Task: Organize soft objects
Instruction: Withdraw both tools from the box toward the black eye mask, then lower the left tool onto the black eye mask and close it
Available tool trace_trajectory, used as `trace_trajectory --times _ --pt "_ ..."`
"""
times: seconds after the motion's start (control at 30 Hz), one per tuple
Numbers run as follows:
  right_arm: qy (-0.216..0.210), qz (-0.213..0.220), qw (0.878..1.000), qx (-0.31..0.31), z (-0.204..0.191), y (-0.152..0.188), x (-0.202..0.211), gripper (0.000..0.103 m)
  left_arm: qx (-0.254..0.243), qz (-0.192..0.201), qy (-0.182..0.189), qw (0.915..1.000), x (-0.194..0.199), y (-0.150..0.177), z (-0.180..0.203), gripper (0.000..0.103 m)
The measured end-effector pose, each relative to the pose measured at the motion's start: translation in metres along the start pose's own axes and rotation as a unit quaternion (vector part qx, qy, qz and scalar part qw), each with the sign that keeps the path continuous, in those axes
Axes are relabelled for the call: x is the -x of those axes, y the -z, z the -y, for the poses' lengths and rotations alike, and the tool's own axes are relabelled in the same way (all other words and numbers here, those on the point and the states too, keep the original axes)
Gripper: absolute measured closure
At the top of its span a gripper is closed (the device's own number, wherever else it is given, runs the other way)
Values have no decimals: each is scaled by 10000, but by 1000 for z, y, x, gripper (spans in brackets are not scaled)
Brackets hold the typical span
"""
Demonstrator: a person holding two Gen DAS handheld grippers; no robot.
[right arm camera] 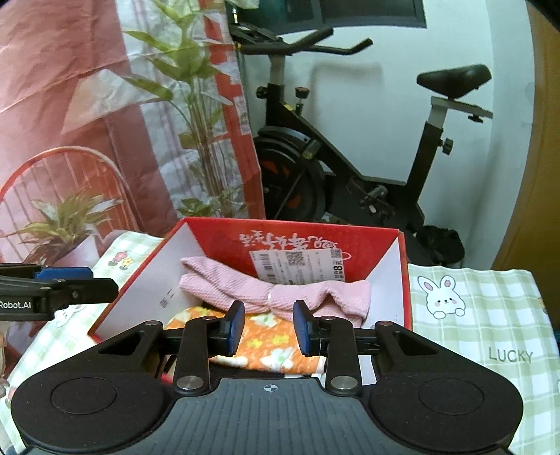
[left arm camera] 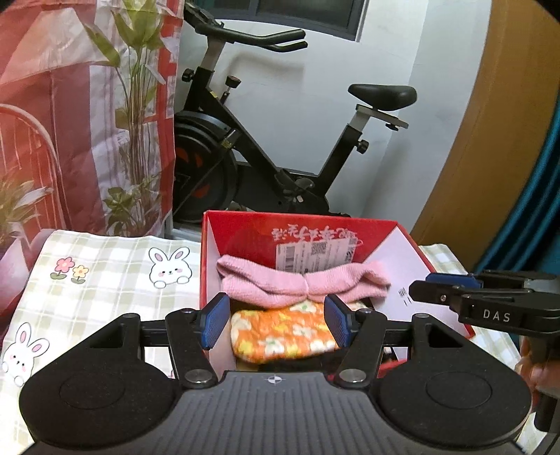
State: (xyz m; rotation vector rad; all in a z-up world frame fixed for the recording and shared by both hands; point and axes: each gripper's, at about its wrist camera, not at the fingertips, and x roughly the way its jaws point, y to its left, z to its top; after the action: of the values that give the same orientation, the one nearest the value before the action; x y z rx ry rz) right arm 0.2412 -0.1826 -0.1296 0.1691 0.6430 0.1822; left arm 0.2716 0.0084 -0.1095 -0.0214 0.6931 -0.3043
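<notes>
With the pink cloth (left arm camera: 301,288) at 12 o'clock and the floral pouch (left arm camera: 283,332) at 6 inside the red box (left arm camera: 413,259), both grippers (left arm camera: 274,322) (right arm camera: 268,327) hovered apart, empty, and probably needed a clean upward withdrawal.

Small room with an exercise bike behind a cloth-covered worktop

A black exercise bike (left arm camera: 266,140) stands against a white wall (left arm camera: 402,52), under the dark lower edge of a window (left arm camera: 308,14). To its left hangs a printed curtain (left arm camera: 70,105) showing red chairs and green plants. A curved wooden panel (left arm camera: 490,140) rises on the right, with teal fabric (left arm camera: 539,210) beside it. The worktop (right arm camera: 490,315) wears a green checked cloth with rabbits and the word LUCKY.
</notes>
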Motion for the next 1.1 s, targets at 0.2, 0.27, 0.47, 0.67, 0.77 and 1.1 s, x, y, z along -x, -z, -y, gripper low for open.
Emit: trace_trajectory --times 0.2,0.27,0.47,0.67,0.77,1.1 --pt "-45 45 10000 56 -12 12 17 74 100 6 -26 9999 15 12 -3 41" --pt "-74 62 9999 93 -16 17 22 74 123 38 -33 9999 21 18 -3 41" --pt "-86 57 9995 287 -29 41 35 74 115 22 -4 9999 35 38 -3 41" --pt "-142 70 9994 316 -36 69 42 74 198 -173 39 9996 35 58 -12 41" --pt "-137 63 9989 447 -42 83 43 74 240 -257 25 9994 33 67 -18 41" --pt "-141 -220 9990 372 -43 115 22 74 546 -654 22 9964 11 91 -34 41"
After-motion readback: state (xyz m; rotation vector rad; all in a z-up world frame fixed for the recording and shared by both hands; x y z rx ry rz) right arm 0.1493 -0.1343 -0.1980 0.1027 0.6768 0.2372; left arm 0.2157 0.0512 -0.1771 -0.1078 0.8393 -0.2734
